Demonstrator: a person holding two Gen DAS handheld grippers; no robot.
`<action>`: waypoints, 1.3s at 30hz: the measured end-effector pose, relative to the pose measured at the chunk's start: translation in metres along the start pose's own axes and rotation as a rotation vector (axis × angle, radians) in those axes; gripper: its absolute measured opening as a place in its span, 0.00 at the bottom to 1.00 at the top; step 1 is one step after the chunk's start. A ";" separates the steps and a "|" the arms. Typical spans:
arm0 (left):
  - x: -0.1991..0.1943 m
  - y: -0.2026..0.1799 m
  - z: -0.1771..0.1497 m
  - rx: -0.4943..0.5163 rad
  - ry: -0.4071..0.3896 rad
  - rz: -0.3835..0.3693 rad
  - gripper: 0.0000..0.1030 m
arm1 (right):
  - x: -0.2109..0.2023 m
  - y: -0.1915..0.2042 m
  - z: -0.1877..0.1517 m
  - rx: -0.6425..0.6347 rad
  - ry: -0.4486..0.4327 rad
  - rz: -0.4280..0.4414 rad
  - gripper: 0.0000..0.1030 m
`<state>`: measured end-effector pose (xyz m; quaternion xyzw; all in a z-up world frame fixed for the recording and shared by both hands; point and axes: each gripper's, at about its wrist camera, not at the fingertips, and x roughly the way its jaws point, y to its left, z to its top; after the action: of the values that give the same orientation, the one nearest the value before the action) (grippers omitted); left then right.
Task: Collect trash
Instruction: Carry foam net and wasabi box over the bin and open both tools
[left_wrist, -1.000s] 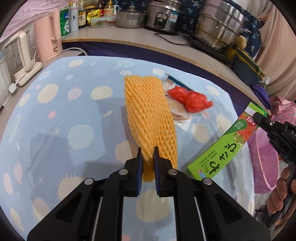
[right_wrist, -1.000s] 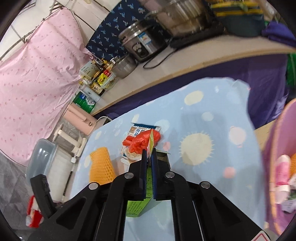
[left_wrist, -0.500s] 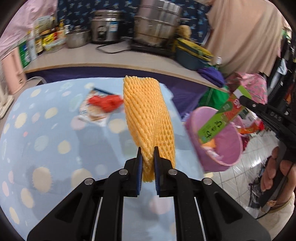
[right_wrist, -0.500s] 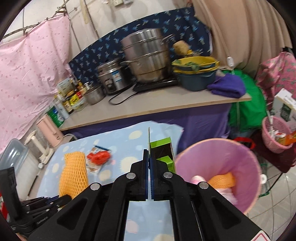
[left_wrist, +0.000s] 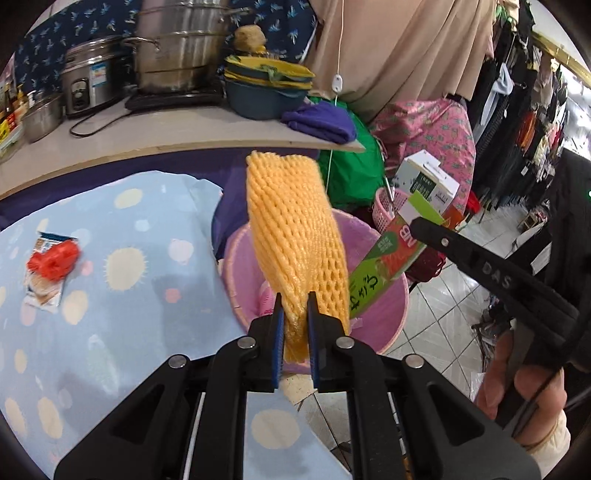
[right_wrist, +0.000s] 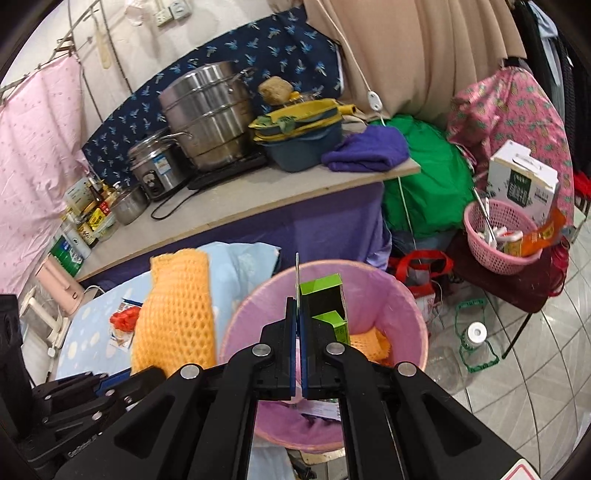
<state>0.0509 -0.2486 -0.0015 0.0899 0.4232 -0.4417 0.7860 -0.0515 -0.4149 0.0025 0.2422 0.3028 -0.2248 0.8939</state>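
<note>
Trash items held over pink bin (left_wrist: 400, 295), both grippers loaded.

Left gripper (left_wrist: 294, 314): jaws clamped on the lower end of an orange foam net sleeve (left_wrist: 291, 236), which stands up over the bin's near rim. Right gripper (right_wrist: 297, 314): jaws closed tight on a flap of a green carton (right_wrist: 327, 299), open-ended, hanging above the bin's mouth. Inside the bin: another orange net piece (right_wrist: 371, 341). Beside the bin, on the blue spotted tablecloth (left_wrist: 122, 280): red crumpled wrapper (left_wrist: 55, 258) on a printed packet (left_wrist: 41, 291), well apart from the bin.
</note>
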 end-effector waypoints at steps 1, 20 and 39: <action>0.008 -0.004 0.002 0.006 0.011 -0.001 0.10 | 0.004 -0.005 -0.001 0.007 0.007 -0.005 0.03; 0.055 -0.032 0.000 0.052 0.024 0.107 0.48 | 0.003 -0.023 -0.012 0.035 -0.002 -0.017 0.30; -0.002 0.019 -0.014 -0.048 -0.044 0.219 0.58 | -0.004 0.034 -0.024 -0.046 0.002 0.047 0.33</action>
<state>0.0566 -0.2293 -0.0133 0.1068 0.4041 -0.3448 0.8405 -0.0465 -0.3739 -0.0018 0.2289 0.3031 -0.1965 0.9040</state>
